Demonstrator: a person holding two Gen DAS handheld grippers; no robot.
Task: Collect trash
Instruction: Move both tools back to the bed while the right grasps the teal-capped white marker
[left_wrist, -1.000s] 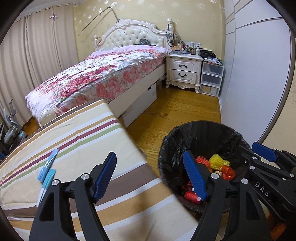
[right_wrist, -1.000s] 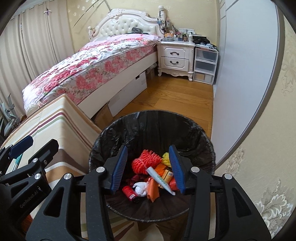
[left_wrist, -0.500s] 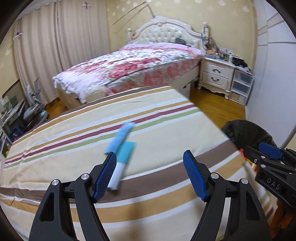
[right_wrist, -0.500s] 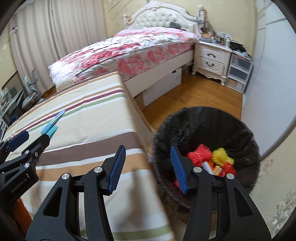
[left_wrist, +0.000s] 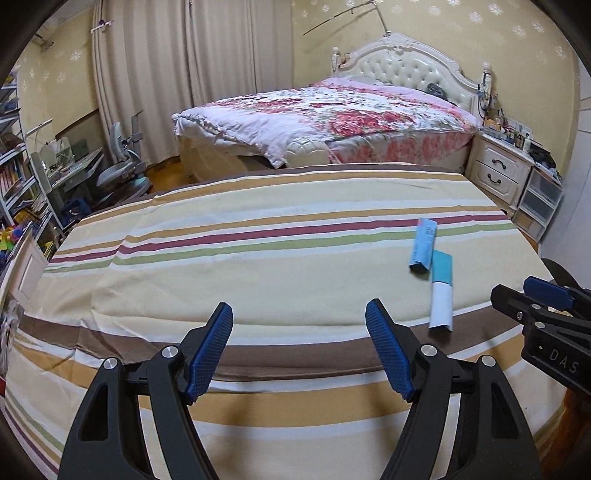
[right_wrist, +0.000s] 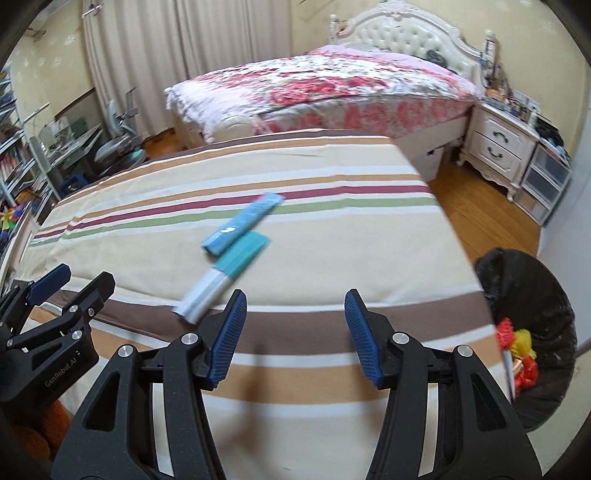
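I held both grippers, left (left_wrist: 299, 347) and right (right_wrist: 293, 334), wide open and empty; the black-lined round bin (right_wrist: 535, 295) held colourful trash, two blue flat wrappers (right_wrist: 242, 225) remained on the striped cloth (left_wrist: 258, 258).

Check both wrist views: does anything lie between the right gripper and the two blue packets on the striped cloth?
Nothing visible does. The right gripper is open, with only bare striped cloth between it and the blue packet and the teal-and-white packet, which lie ahead to its left.

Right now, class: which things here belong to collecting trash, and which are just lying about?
Belongs to the job:
blue box
teal-and-white box
black-lined bin

Just lying about:
floral bed
nightstand
desk chair
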